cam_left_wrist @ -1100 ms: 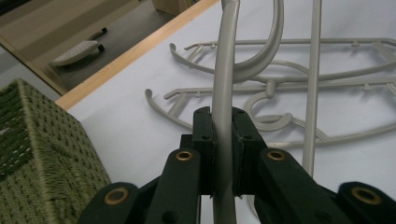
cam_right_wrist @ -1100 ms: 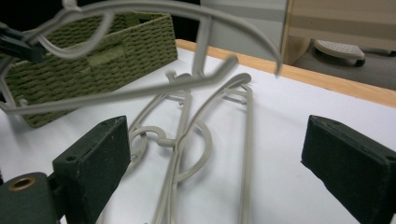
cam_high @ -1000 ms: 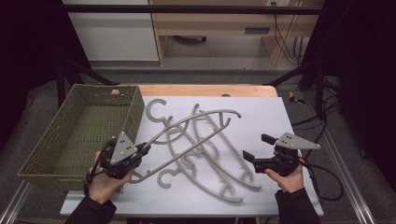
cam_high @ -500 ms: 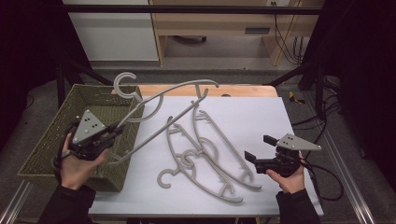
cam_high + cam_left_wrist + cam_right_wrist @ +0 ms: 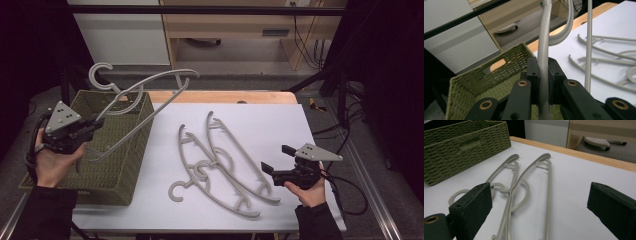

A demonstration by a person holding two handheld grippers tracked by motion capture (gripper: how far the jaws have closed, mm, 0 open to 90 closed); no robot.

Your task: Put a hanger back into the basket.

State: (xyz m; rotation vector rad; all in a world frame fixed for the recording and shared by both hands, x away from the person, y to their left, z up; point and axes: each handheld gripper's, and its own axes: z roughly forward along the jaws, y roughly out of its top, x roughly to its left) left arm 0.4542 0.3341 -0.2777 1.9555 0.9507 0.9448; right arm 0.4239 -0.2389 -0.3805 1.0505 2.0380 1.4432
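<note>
Your left gripper clamps 1 grey hanger by its arm, raised over the green basket for dropping in. Your right gripper, jaws open, waits near 2 hangers on the counter.

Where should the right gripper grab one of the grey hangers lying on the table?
Probably the nearer hanger, on its long curved arm beside the open right gripper. It lies flat on the white table, so coming down from above with one jaw on each side of the thin bar looks best. Stay off the middle, where its hook crosses the other hanger.
</note>
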